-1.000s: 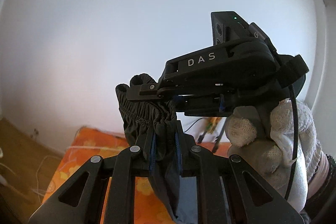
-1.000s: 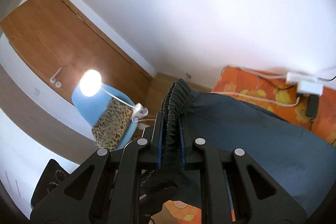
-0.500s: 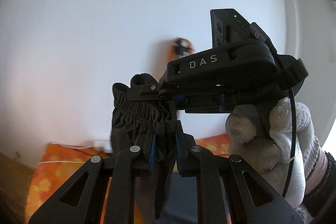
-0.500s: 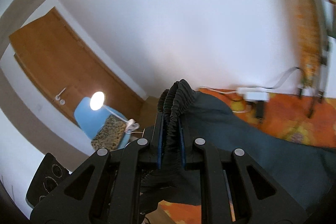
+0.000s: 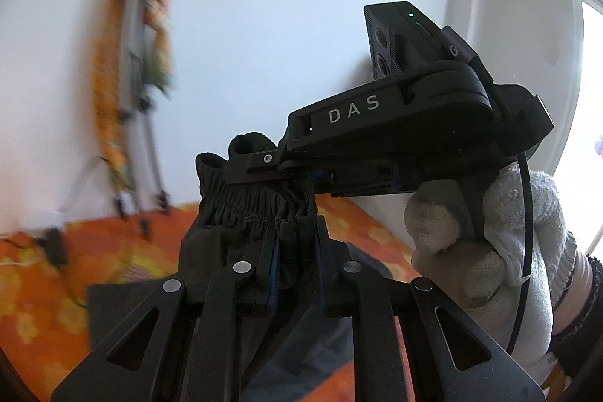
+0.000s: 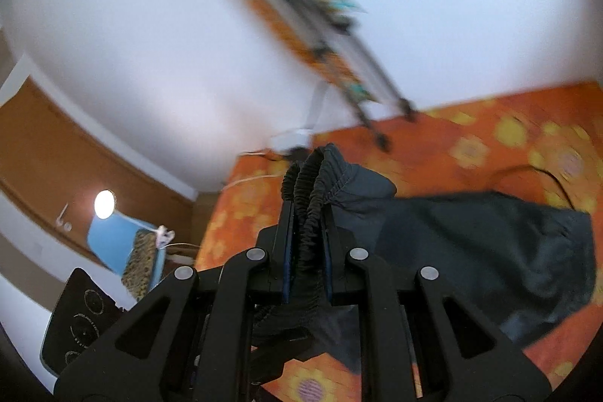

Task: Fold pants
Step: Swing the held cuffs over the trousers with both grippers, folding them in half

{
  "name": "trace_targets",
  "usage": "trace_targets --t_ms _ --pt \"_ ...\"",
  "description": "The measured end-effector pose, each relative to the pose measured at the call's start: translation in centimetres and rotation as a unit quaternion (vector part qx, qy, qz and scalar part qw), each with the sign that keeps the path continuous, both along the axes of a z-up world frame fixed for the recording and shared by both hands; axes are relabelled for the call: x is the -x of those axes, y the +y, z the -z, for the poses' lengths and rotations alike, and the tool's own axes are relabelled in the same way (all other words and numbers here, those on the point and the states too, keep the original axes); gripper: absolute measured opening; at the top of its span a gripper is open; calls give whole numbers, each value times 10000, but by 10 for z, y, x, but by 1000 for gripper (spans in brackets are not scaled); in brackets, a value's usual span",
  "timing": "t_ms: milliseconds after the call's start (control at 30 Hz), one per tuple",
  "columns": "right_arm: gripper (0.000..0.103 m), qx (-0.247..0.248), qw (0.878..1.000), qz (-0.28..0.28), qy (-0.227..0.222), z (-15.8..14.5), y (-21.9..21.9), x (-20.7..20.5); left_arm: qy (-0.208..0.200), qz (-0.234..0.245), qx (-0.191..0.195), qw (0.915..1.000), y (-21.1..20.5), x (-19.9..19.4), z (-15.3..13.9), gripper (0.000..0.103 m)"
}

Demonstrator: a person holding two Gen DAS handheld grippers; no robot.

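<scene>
A: Left wrist view: the left gripper (image 5: pixel 294 251) is clamped nearly closed on the gathered waistband of the dark pants (image 5: pixel 241 213). The right gripper (image 5: pixel 297 172), in a gloved hand (image 5: pixel 486 243), pinches the same waistband at about 12 o'clock.

B: How far along?

A: Early, I'd judge. In the right wrist view the right gripper (image 6: pixel 306 232) has the elastic bunched, and the legs trail toward 3 o'clock over the orange floral cover (image 6: pixel 490 145). No finished fold shows.

B: Any writing?

A: "DAS" on the right gripper's body, plus a partial "G".
</scene>
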State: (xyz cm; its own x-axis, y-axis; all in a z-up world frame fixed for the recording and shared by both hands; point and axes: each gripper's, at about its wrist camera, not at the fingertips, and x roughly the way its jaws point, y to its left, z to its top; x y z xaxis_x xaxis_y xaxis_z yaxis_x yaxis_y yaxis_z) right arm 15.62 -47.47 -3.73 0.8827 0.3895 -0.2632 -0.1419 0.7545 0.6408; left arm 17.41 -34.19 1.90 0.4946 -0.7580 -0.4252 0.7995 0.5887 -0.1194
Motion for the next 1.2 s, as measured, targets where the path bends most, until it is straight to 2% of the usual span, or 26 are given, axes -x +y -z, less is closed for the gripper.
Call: trace_targets --t_ms 200,433,633,733,767,833,1000,1133,1200 --pt "13 -319 9981 246 456 76 -66 4 385 373 -315 9981 -71 7 59 14" --pt "13 -641 9929 456 892 158 -130 1 871 571 -448 9936 -132 6 109 14" --pt "13 -717 9901 519 1093 200 -166 -7 1168 506 -523 9905 -162 -2 140 14" --pt "13 -549 9905 534 1144 210 -173 -13 1338 566 -627 9874 -165 -2 149 16" --pt "13 -520 9907 529 1143 212 -174 -14 1353 611 -678 9866 -163 2 149 20" --pt "12 -450 9916 522 1095 216 -176 -16 1333 757 -869 9844 -154 11 152 20" --pt "13 -158 9941 461 967 225 -177 -16 1271 769 -1125 9825 -88 19 146 23" --pt "13 87 9949 358 943 235 -175 -14 1037 180 -1394 9846 -14 8 142 23" --pt "14 186 9949 332 938 237 -174 -13 1050 -294 -1607 9810 25 -9 152 23"
